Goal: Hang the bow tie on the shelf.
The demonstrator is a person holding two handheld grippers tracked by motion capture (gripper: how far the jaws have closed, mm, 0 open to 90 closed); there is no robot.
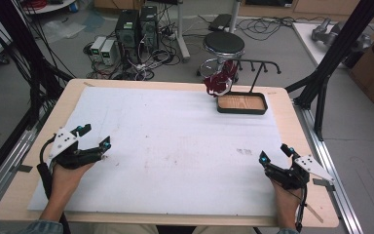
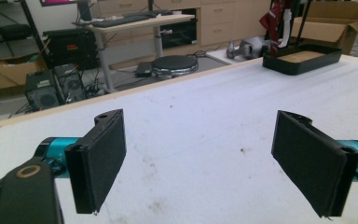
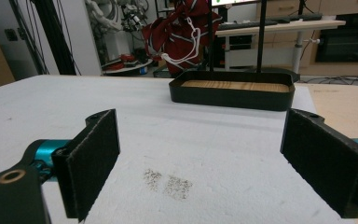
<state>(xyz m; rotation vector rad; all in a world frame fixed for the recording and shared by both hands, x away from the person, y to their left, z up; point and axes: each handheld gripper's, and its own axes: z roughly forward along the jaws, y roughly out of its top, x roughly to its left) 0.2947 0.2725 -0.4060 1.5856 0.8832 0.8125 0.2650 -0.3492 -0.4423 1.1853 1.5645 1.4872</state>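
Left gripper (image 1: 93,135) open | right gripper (image 1: 274,152) open | tray (image 1: 242,110) far

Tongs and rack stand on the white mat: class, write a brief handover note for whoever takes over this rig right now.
Left tongs: open, holding nothing, resting low at the near left of the white foam mat.
Right tongs: open, holding nothing, at the near right.
Dark red cloth bag with white cord: hangs on the left end of the black metal hook rack, which rises from the black tray with wooden floor at the far right.
Done: nothing to see yet; bag untouched.
Left: reach for the bag, probably to unhook it.
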